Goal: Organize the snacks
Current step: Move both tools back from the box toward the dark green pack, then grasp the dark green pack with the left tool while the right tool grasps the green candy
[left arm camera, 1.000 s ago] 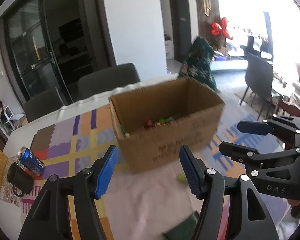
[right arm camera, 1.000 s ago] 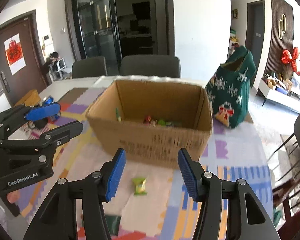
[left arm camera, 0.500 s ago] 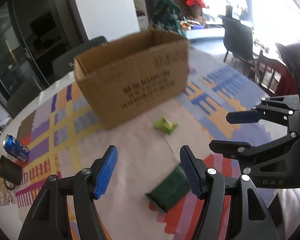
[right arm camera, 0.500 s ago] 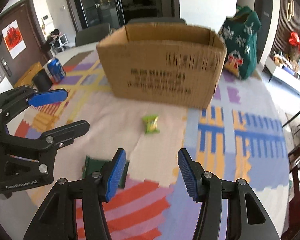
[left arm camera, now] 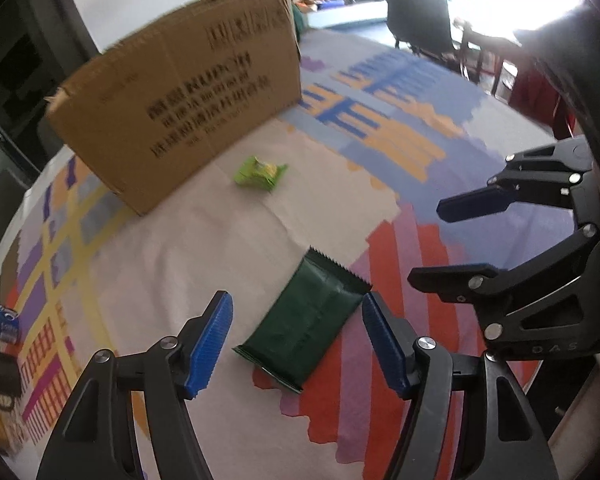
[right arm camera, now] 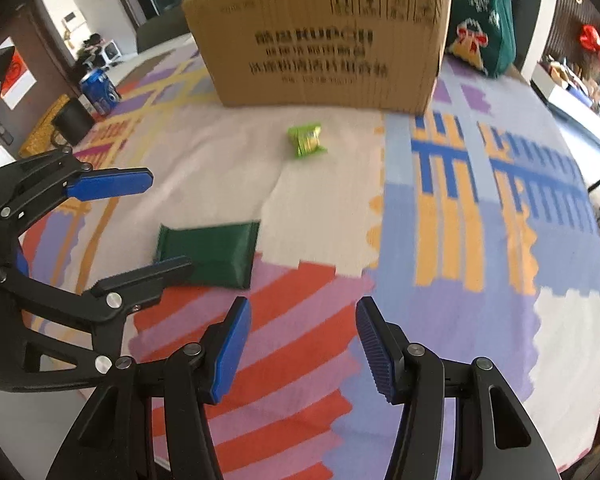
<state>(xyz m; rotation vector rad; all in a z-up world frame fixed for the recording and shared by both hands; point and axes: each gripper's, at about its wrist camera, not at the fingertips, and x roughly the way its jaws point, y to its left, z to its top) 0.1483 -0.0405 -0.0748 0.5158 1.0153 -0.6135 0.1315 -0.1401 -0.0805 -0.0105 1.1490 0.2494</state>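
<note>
A dark green snack packet (left arm camera: 306,322) lies flat on the patterned tablecloth, between and just ahead of my open left gripper (left arm camera: 296,342). It also shows in the right wrist view (right arm camera: 212,250), partly behind the left gripper (right arm camera: 140,224). A small light green snack (left arm camera: 260,172) lies nearer the cardboard box (left arm camera: 180,108); it shows too in the right wrist view (right arm camera: 306,140) in front of the box (right arm camera: 324,40). My right gripper (right arm camera: 300,350) is open and empty over the red stripes; it shows in the left wrist view (left arm camera: 452,240).
A blue can (right arm camera: 98,90) and a black cup (right arm camera: 72,122) stand at the table's left side. A green Christmas bag (right arm camera: 484,20) stands right of the box. Dark chairs (left arm camera: 416,20) stand beyond the table's far edge.
Both grippers have dropped lower and tilted down toward the table. The box interior has left view. The dark green packet now lies between the left gripper's fingers.
</note>
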